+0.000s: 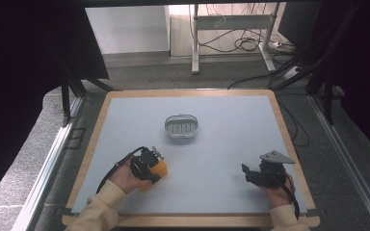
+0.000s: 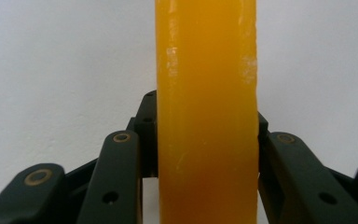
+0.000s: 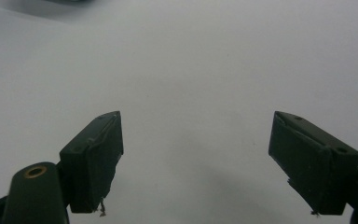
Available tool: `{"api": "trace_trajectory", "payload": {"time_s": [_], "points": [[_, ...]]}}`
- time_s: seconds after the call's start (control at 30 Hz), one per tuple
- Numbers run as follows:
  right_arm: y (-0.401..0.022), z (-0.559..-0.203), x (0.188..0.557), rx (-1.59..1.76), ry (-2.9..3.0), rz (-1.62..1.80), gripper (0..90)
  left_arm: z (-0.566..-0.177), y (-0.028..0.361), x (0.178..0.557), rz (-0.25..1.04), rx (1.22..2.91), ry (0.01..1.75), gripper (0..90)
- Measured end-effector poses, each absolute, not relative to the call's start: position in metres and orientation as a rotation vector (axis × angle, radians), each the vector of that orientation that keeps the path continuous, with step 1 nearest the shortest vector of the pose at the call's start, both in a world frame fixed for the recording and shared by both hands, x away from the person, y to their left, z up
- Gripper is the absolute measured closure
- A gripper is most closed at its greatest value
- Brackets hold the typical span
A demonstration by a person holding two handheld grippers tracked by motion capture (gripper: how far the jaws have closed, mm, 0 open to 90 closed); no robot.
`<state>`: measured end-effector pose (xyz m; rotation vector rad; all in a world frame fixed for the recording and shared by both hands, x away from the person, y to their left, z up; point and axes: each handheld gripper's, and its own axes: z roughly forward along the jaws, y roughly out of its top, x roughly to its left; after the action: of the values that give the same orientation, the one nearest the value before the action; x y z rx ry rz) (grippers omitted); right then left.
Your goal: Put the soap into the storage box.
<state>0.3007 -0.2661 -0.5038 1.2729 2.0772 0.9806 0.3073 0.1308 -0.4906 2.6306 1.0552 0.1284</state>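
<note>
An orange block (image 1: 161, 169) stands tall and narrow between the black jaws in the left gripper view (image 2: 205, 70), with pale scuffs near its top. My left gripper (image 1: 155, 167) is shut on it at the near left of the table, and its pads (image 2: 148, 121) press on both sides of the block. My right gripper (image 1: 245, 173) rests low at the near right. It is open, and between its two fingertips (image 3: 196, 154) I see just the bare table surface.
An oval grey container (image 1: 181, 126) with a slotted bottom sits at the middle of the pale blue table top (image 1: 231, 130), beyond both grippers. A wooden rim (image 1: 94, 139) edges the table. Desk legs and cables lie on the floor behind.
</note>
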Motion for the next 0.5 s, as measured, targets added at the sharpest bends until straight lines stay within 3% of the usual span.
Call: {"api": "trace_trajectory", "payload": {"time_s": [0.5], "points": [[-0.267, -0.503, 0.301, 1.274, 2.075, 0.982, 18.0, -0.475, 0.135, 0.310, 0.111, 2.589, 0.999, 62.3]]}}
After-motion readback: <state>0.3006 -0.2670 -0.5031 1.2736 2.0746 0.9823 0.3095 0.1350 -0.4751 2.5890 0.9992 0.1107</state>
